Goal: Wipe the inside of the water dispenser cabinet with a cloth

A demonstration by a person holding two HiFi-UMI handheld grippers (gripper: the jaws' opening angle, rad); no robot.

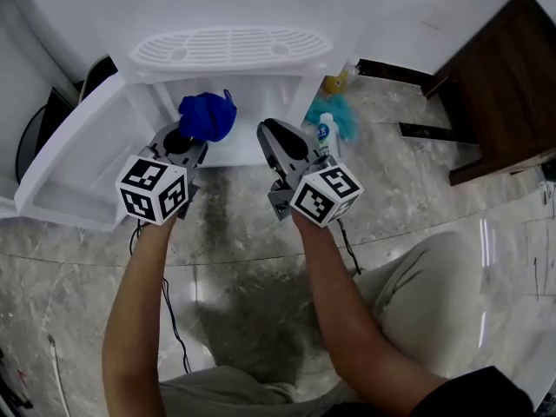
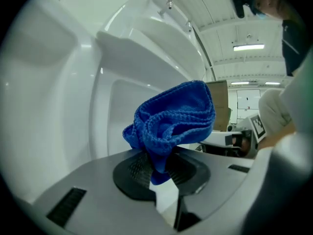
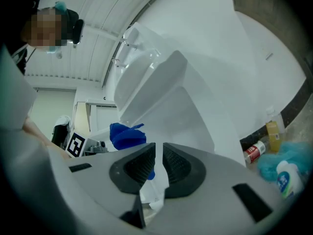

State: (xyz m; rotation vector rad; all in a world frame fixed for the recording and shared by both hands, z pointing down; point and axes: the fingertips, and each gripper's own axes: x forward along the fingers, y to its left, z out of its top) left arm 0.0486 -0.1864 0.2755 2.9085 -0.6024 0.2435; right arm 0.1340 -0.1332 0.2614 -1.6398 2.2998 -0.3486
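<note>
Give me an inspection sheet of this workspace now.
Surface: grey marble floor.
Job's things: water dispenser cabinet, door open; blue cloth bunched in front of it.
Clutter: spray bottle, yellow bottle and teal fluffy cloth on the floor right of the dispenser.
Grippers: left gripper shut on the blue cloth; right gripper jaws nearly together, empty.
Cables: black cable trailing on the floor.
Surroundings: dark wooden furniture at right.

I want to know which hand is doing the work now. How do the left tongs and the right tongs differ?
The left tongs pinch a bunched blue cloth; the right tongs hold nothing. The left tongs stand slightly apart around the cloth; the right tongs nearly meet. Both point at the open white cabinet.
</note>
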